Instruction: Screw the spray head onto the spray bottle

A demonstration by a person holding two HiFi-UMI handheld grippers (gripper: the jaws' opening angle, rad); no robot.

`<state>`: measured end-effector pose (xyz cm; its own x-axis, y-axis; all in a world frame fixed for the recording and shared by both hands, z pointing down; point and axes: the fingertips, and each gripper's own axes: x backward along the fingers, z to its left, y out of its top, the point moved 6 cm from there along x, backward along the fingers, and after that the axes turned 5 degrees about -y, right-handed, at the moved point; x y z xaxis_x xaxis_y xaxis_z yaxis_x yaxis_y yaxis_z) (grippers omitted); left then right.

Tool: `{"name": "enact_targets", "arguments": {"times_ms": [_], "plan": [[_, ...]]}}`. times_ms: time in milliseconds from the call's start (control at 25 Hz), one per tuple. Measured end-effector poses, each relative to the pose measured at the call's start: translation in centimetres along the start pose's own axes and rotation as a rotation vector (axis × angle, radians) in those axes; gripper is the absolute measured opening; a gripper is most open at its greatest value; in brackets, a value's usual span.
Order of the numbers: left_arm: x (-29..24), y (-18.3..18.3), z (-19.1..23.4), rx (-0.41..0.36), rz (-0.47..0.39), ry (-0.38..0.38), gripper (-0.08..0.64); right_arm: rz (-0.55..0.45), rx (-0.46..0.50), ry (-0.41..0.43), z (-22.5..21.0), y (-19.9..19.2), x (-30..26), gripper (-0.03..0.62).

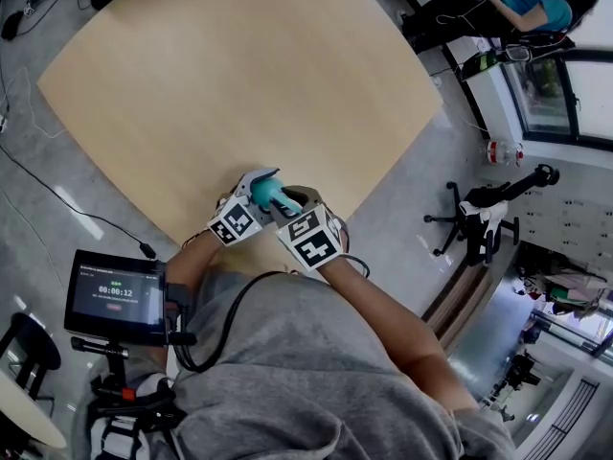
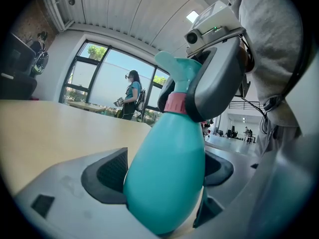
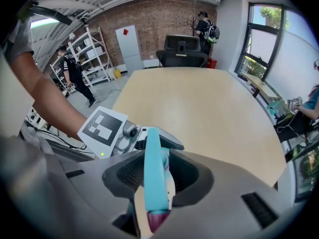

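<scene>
A teal spray bottle stands at the near edge of the wooden table. My left gripper is shut on its rounded body, a pad on each side. A pink collar rings the neck, with the teal spray head above it. My right gripper comes down from above and is shut on the spray head, with the pink collar showing below it. In the head view the bottle shows between the left gripper and the right gripper.
A small monitor on a stand sits at my lower left. Cables trail over the floor left of the table. A seated person and a swivel chair are off to the right, beyond the table's edge.
</scene>
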<state>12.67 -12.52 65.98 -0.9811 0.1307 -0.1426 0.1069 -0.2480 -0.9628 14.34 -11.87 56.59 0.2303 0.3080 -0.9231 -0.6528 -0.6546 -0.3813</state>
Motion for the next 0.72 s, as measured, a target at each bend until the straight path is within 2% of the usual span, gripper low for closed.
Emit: {"name": "enact_targets", "arguments": {"times_ms": [720], "plan": [[0.5, -0.7, 1.0, 0.044, 0.004, -0.023, 0.388, -0.079, -0.008, -0.013, 0.2, 0.4, -1.0, 0.135]]}}
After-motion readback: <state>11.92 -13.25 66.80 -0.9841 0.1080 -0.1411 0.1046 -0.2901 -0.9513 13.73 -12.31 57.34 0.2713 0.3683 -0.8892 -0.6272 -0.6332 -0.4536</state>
